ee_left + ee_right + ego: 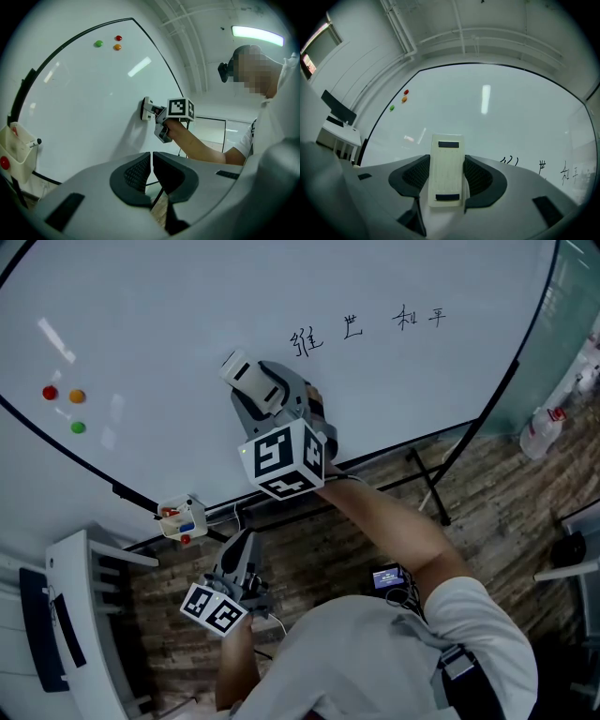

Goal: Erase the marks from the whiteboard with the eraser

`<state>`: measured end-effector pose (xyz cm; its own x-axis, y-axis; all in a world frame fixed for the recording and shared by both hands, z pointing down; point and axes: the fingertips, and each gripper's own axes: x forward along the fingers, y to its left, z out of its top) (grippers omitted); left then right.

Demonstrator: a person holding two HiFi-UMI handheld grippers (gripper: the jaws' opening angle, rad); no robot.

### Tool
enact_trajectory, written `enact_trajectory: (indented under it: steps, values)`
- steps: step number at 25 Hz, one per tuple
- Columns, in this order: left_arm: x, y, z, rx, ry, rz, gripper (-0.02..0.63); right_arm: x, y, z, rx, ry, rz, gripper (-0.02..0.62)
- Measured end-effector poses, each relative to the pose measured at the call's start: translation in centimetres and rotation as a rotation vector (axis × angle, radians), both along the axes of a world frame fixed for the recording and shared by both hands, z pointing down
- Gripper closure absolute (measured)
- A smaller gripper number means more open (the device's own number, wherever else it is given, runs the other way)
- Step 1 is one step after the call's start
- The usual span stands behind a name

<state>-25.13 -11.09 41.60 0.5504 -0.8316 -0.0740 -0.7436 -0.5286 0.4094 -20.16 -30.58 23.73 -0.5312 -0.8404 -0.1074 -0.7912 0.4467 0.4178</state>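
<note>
Fingers of the right gripper are clamped on the eraser. They pinch its two long edges, so it sticks out ahead of the jaws toward the whiteboard. That probably leaves the working end free to meet the board without the jaws touching it.

- Eraser position: at the board, low and just left of the marks. From the left gripper view it looks pressed on or a hair off; can't confirm contact.
- Marks: a row of four handwritten characters, all intact. My read is that erasing hasn't begun.
- Next stroke probably needs to go up and right along the row, with the eraser kept flat so no strokes get skipped.
- Left gripper: jaws together, nothing between them. It's held low, under the board's bottom edge, likely just parked out of the wiping path.
- Clutter: three round magnets sit far left, well apart from the marks. A small marker holder hangs at the bottom rail. Neither is in the way.
</note>
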Motion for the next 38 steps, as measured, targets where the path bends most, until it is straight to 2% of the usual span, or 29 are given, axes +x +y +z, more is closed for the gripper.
enact_trajectory:
  steps: [8,23,38]
  values:
    - [1.7,-0.8,-0.2,-0.005,-0.003,0.017,0.598,2.3,-0.6,-0.5,-0.004,-0.012,0.019,0.344]
    - [6.6,-2.8,-0.2,-0.019,-0.013,0.081,0.598,9.4,-2.2,-1.8,-0.009,-0.055,0.081,0.344]
    - [9.8,-4.2,-0.5,-0.02,-0.025,0.106,0.598,15.3,-3.3,-2.8,-0.003,-0.096,0.133,0.344]
